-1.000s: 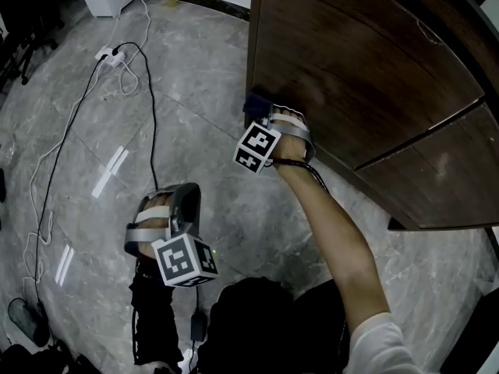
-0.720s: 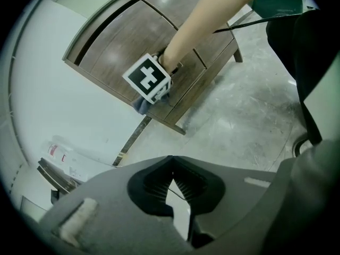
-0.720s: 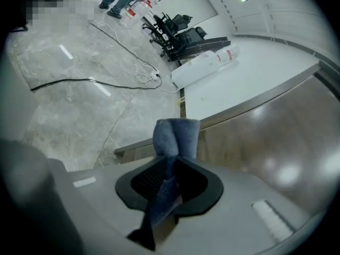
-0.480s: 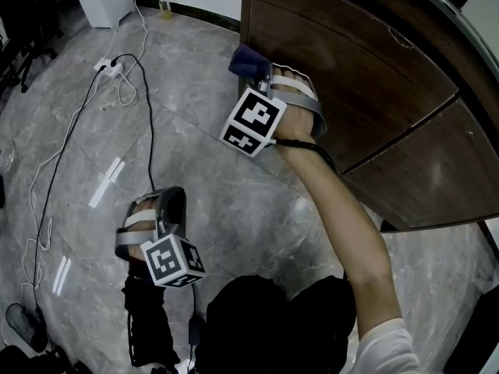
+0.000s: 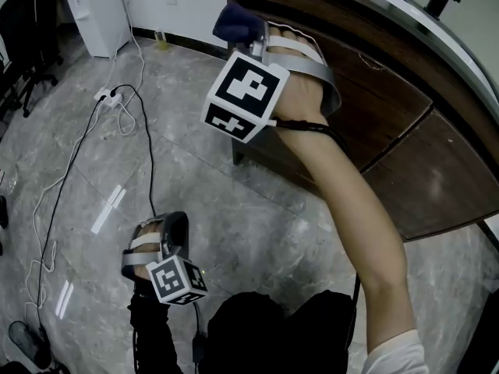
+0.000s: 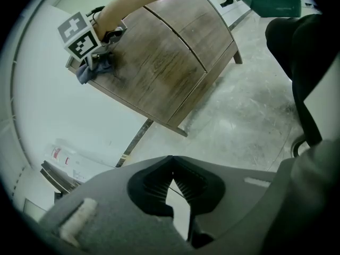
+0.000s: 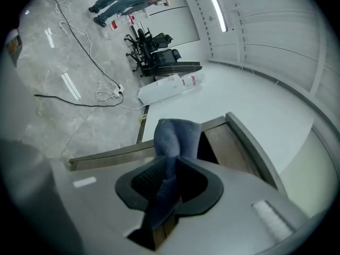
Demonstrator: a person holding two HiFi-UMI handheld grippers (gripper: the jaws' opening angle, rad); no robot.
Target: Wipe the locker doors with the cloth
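The dark blue cloth point(image 5: 238, 22) is up at the top corner of the locker doors point(image 5: 366, 107), bunched against the brown wood right by the cabinet's upper edge. The left gripper view shows it from across the room: a crumpled blue wad lying on the door face near that corner.

The right gripper point(image 7: 169, 169) has it clamped. Its two ribbed pads are closed on the fabric. A fold bulges out past the tips and a tail hangs back through the gap behind them. The right hand point(image 5: 304, 76) is strapped into the grip, with the arm stretched out and up. The black-and-white marker cube point(image 5: 244, 93) sits big in the head view, just under the cloth.

Two door panels show, split by a thin dark seam running diagonally. The wood is dark and grainy, and the cabinet front curves.

The left gripper point(image 6: 171, 162) hangs low, well apart from the locker. Its jaws are pressed together at the tips with nothing between them. The left hand point(image 5: 148, 244) holds it over the grey marble floor point(image 5: 234, 209).

Further out, a black cable point(image 5: 148, 131) and white leads snake across the floor to a power strip point(image 5: 104, 96). A white cabinet point(image 5: 97, 6) stands by the far wall.
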